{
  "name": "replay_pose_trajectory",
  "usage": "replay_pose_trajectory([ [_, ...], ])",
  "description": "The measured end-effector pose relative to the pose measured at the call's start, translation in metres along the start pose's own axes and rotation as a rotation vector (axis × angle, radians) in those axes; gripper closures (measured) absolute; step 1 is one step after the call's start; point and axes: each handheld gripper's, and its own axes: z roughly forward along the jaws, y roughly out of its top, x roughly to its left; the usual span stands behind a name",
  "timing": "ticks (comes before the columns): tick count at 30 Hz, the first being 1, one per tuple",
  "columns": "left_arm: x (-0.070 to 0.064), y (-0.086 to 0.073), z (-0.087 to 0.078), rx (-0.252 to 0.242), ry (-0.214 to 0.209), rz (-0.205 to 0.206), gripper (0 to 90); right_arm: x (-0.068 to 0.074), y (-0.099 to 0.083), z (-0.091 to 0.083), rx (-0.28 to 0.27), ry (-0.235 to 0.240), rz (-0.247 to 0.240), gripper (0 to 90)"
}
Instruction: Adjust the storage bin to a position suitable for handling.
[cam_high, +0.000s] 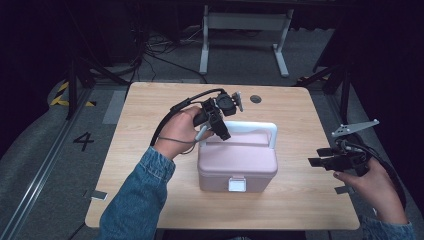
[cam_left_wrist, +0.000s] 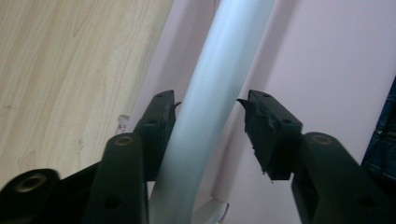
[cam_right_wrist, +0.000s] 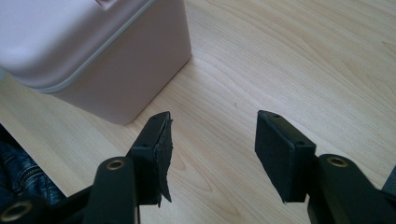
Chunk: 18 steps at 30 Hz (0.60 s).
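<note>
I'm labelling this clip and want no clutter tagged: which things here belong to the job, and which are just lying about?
In the job:
- pink box
- its white handle, between the left gripper jaws

Lying about:
- right gripper, open over the bare table
- white frame on the floor

Your right gripper (cam_right_wrist: 212, 140) has its two black jaws standing apart, with nothing between them but bare wood. They hang over the pale wooden worktop (cam_right_wrist: 289, 60), its grain running across the view. Ahead of your left-hand jaw and toward the upper left stands the pink box (cam_right_wrist: 93, 51), resting on the worktop; you see one rounded corner of it, with a paler seam running round below its lid. The jaws are near that corner but clear of it. A piece of blue denim (cam_right_wrist: 21, 179) shows at the lower left edge.
</note>
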Motion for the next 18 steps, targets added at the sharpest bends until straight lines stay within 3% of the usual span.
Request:
replay_pose_trajectory([
  [3,0.001,0.000,-0.002,-0.007,0.006,-0.004,64.4,0.000,0.000,0.001,0.001,0.003,-0.006,46.0],
  [5,0.002,0.000,-0.003,-0.008,-0.012,-0.018,65.2,0.000,0.000,0.002,0.007,0.006,-0.001,45.8],
  [11,-0.001,-0.001,-0.012,-0.033,-0.053,-0.004,69.3,0.000,0.001,0.003,0.005,0.011,-0.002,45.8],
  [18,0.000,0.001,-0.031,-0.056,-0.044,0.002,70.5,0.002,0.001,0.002,-0.007,0.020,-0.010,45.8],
])
